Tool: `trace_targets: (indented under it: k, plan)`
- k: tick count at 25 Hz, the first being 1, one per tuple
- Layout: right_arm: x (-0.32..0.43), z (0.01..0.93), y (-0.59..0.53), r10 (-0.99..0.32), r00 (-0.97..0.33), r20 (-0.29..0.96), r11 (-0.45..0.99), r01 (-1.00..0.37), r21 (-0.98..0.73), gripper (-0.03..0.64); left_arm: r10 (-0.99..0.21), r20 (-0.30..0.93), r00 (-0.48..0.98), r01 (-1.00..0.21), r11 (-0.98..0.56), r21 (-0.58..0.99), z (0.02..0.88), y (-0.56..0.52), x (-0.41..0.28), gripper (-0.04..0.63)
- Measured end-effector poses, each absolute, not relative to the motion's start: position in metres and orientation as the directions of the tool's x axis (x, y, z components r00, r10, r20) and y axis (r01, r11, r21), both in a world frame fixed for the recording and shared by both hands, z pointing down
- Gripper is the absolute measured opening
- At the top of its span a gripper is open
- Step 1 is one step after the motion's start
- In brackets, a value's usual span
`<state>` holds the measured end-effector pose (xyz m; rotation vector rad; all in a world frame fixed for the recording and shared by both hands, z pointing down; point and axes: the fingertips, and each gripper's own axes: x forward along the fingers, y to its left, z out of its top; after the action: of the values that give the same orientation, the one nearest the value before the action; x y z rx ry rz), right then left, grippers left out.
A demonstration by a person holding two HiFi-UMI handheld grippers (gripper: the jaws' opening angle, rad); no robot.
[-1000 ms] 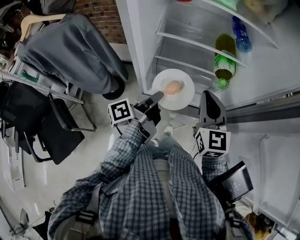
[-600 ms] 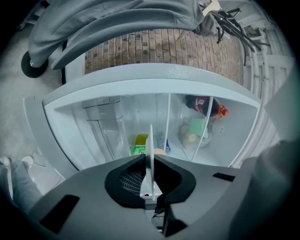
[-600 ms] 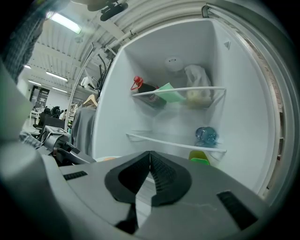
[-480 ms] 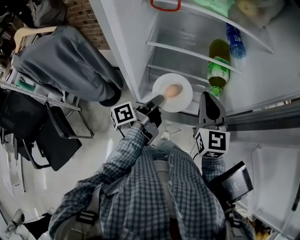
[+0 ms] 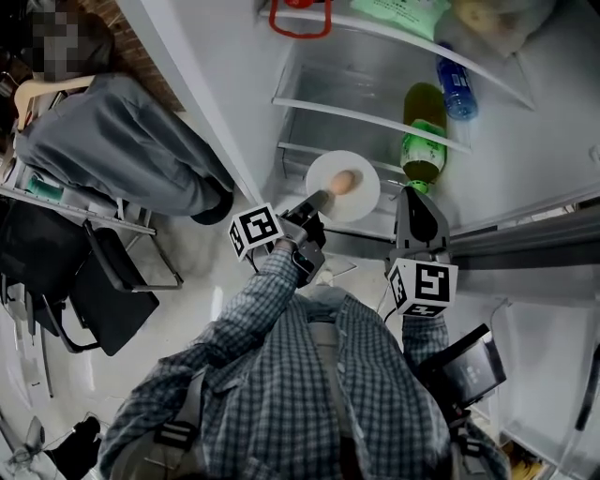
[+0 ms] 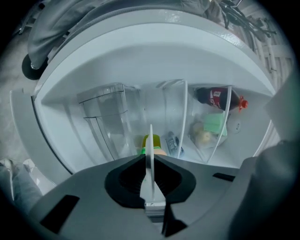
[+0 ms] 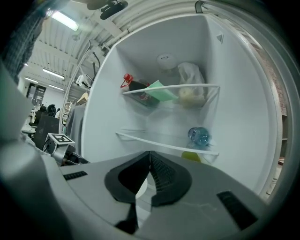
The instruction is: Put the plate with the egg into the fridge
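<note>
Open fridge [image 5: 375,84], left gripper [image 5: 321,197] clamping plate [image 5: 364,199] rim, egg [image 6: 159,151] peeking behind jaws

green bottle [image 5: 421,136] beside blue bottle [image 5: 457,94], green packet [image 5: 403,13] above, grey-clad person [image 5: 127,159], black chair [image 5: 111,292]

Reading as an open-plan office or lab hall, not a home. A fridge [image 5: 356,84] is standing open ahead of the left gripper [image 5: 319,199]. Off to that gripper's left, black office chairs [image 5: 103,281] are crowding near a brick wall [image 5: 141,56] (a grey-jacketed person [image 5: 131,141] is sitting there). Strip lights [image 7: 65,21] are glowing under a bare industrial ceiling.
</note>
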<state>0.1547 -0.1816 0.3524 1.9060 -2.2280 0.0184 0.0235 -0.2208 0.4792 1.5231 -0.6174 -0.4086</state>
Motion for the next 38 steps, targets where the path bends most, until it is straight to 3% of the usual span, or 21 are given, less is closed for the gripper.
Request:
trace_targets:
  k: [38]
  plan:
    - [0.177,0.397,-0.206,-0.949,-0.157,0.272,0.207,-0.964,0.169,0.007,-0.671,0.232,0.704,-0.156,0.173,0.973,0.527,-0.29,0.055,0.038]
